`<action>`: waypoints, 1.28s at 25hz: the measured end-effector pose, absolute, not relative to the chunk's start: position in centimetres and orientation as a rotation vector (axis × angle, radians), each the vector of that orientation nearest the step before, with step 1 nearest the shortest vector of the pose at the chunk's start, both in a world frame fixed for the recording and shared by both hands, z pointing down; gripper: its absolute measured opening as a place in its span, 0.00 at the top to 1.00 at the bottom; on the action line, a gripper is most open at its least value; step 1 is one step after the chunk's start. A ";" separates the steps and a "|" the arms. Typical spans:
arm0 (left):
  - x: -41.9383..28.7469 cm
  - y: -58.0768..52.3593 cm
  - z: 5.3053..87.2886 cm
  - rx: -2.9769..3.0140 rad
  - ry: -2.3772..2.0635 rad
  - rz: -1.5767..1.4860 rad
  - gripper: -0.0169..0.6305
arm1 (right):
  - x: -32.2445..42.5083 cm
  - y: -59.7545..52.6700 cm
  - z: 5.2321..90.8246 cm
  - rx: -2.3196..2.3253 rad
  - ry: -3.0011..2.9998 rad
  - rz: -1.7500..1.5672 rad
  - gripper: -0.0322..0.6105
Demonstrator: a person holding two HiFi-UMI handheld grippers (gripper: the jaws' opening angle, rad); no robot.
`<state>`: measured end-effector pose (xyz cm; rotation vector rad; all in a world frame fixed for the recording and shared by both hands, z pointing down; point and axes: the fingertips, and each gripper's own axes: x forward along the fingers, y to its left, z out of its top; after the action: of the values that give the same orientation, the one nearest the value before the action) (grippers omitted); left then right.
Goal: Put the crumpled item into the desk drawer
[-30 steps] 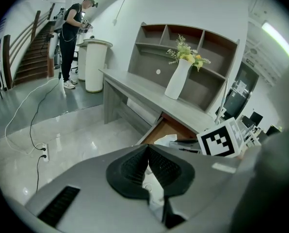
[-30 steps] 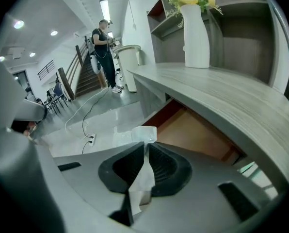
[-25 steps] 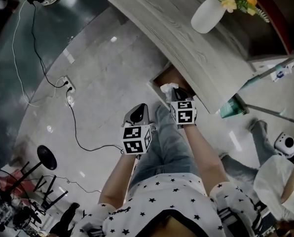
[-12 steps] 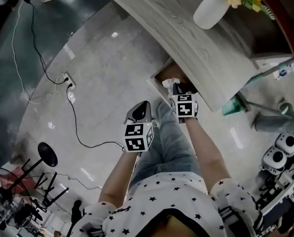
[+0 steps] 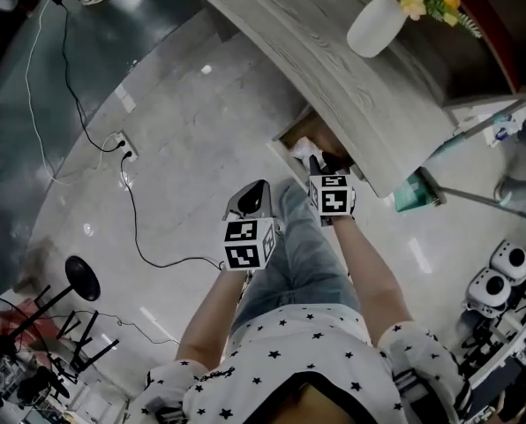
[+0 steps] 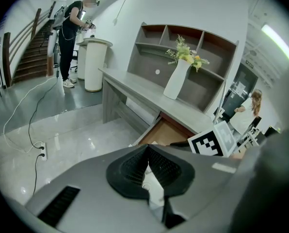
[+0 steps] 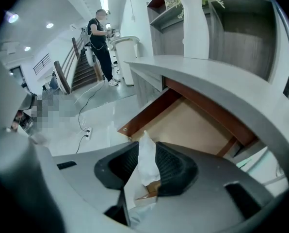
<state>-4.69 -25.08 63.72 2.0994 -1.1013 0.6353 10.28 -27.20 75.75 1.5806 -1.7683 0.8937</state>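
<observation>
Release has begun: my right gripper's [image 7: 145, 149] jaws have just spread, leaving the crumpled white paper wad [image 7: 147, 168] loose between them above the open brown wooden drawer [image 7: 193, 125]. It has yet to drop in. My left gripper [image 6: 147, 152] is pressed together, empty.

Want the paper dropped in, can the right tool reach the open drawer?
Probably yes: the right tool hangs just over the open drawer, nothing between; its jaws have just been opening, crumpled paper between them.

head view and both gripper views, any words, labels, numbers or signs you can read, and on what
No readable text in any view.
White marker cubes: black square patterns only, no letters or digits.
Small white and blue object past the grey wooden desk: any print too small to read.
</observation>
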 end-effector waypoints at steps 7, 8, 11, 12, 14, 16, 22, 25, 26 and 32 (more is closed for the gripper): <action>-5.3 -23.9 61.7 2.136 -1.109 0.604 0.95 | 9.0 -26.2 70.9 1.643 -1.861 0.857 0.80; -5.4 -23.7 61.4 2.140 -1.110 0.602 0.95 | 8.8 -25.9 70.1 1.650 -1.875 0.851 0.81; -5.7 -23.0 60.6 2.151 -1.118 0.595 0.95 | 8.1 -25.4 68.0 1.668 -1.916 0.829 0.83; -5.8 -22.8 60.3 2.154 -1.122 0.591 0.95 | 7.9 -25.2 67.3 1.673 -1.930 0.821 0.83; -6.0 -22.3 59.6 2.161 -1.128 0.581 0.95 | 7.5 -24.6 66.0 1.685 -1.953 0.810 0.84; -6.1 -21.8 58.9 2.169 -1.134 0.572 0.95 | 7.2 -23.9 64.8 1.698 -1.966 0.811 0.87; -6.5 -20.7 57.2 2.193 -1.157 0.535 0.95 | 6.4 -21.9 61.7 1.722 -2.013 0.789 0.92; -6.8 -19.9 56.3 2.203 -1.166 0.518 0.95 | 6.1 -20.9 60.2 1.739 -2.039 0.787 0.93; -6.9 -19.6 56.1 2.206 -1.168 0.515 0.95 | 6.0 -20.5 59.7 1.745 -2.046 0.783 0.94; -7.2 -17.7 54.8 2.229 -1.163 0.508 0.95 | 5.4 -18.7 57.3 1.765 -2.091 0.782 0.96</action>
<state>-7.21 -17.70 54.77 2.2287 -1.1631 0.5080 5.44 -18.67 57.34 1.7651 -2.0914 0.7819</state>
